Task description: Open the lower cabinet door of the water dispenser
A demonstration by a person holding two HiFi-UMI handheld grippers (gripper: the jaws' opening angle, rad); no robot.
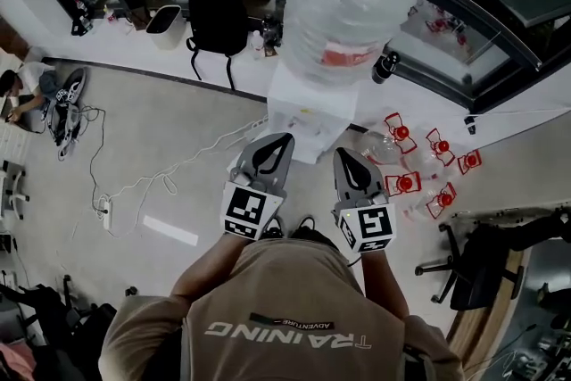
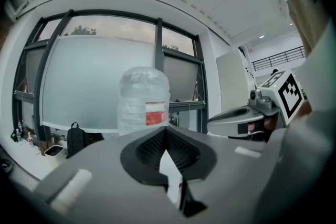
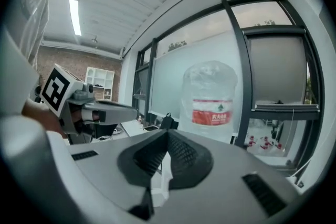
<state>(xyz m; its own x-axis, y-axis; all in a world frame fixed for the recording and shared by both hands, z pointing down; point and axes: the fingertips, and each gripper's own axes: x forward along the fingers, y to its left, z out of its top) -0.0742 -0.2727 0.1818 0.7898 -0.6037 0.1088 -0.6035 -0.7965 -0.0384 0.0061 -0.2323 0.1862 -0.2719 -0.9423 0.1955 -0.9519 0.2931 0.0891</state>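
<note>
Facing the water dispenser (image 1: 308, 116), both grippers clenched, nothing held.

White dispenser stands on the floor (image 1: 178, 129) against the window wall, a big clear bottle (image 1: 351, 0) with a red label seated on top. It is seen steeply from above, so its lower cabinet door is hidden from view. Left gripper (image 1: 278, 138) and right gripper (image 1: 343, 154) sit side by side near the dispenser's front, both pointing at it. Each gripper view shows jaw tips meeting with nothing between them, the bottle beyond. Outward: red-capped empty bottles (image 1: 419, 169) clustered on the floor right of the dispenser; black backpack (image 1: 214, 13) and white bin (image 1: 164, 24) along the wall to its left; power strip (image 1: 107, 211) with cable toward the floor's left edge; office chair (image 1: 473, 268) at lower right.
</note>
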